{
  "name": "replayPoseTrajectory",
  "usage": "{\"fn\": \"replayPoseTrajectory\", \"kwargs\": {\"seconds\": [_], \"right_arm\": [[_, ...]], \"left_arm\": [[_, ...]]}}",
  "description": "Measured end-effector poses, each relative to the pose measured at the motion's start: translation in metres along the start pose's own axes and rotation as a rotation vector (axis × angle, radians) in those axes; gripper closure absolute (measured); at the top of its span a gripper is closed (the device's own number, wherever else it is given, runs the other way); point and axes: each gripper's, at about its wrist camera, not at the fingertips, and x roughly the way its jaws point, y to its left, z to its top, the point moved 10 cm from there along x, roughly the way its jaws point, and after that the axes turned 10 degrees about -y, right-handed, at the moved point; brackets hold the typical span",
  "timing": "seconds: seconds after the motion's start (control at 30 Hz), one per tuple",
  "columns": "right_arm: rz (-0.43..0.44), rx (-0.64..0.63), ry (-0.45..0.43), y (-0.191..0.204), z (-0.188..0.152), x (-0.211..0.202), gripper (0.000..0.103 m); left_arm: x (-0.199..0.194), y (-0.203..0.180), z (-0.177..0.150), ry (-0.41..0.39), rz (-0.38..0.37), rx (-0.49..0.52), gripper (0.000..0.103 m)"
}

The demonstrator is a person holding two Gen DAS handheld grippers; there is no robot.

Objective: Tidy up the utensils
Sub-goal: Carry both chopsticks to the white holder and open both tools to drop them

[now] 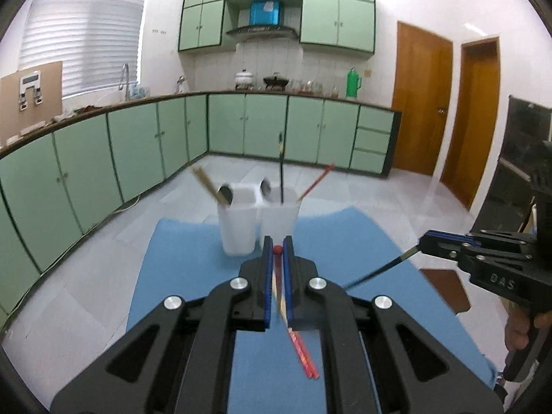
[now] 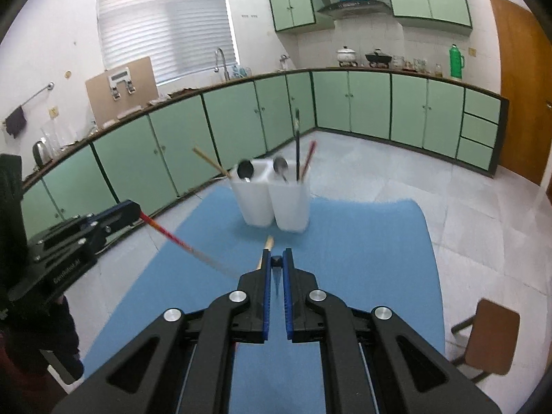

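Note:
Two white utensil holders [image 1: 238, 227] [image 2: 255, 203] stand side by side at the far end of a blue mat [image 1: 186, 262] [image 2: 362, 258]. The left one holds wooden chopsticks [image 1: 207, 183] and a spoon. The right one holds a spoon, a black chopstick [image 1: 282, 172] and a red one. My left gripper [image 1: 277, 241] [image 2: 136, 212] is shut on a red chopstick [image 1: 300, 348] [image 2: 169, 234], above the mat. My right gripper [image 2: 277, 253] [image 1: 422, 241] is shut on a black chopstick [image 1: 376, 274] [image 2: 276, 276]. A wooden chopstick [image 2: 268, 243] lies on the mat just before the holders.
A brown chair [image 2: 490, 334] [image 1: 445, 286] stands right of the mat. Green kitchen cabinets [image 1: 138, 145] run along the left and far walls. A person's hand [image 1: 517, 331] grips the right tool's handle.

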Motion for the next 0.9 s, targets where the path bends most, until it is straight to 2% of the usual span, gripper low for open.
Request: {"fn": "replayPoseTrajectory", "kwargs": {"seconds": [0.17, 0.47, 0.67, 0.9], "right_arm": [[0.029, -0.033, 0.022, 0.008, 0.031, 0.010, 0.097], [0.072, -0.058, -0.014, 0.018, 0.080, 0.016, 0.097], [0.087, -0.038, -0.085, 0.018, 0.137, 0.026, 0.097], [0.024, -0.049, -0.201, 0.008, 0.212, 0.052, 0.097]], "left_arm": [[0.004, -0.004, 0.022, -0.020, -0.045, -0.020, 0.098], [0.007, 0.004, 0.058, -0.075, -0.071, -0.032, 0.098], [0.021, 0.002, 0.110, -0.165, -0.061, -0.001, 0.098], [0.054, -0.001, 0.177, -0.269, -0.023, 0.048, 0.098]]}}
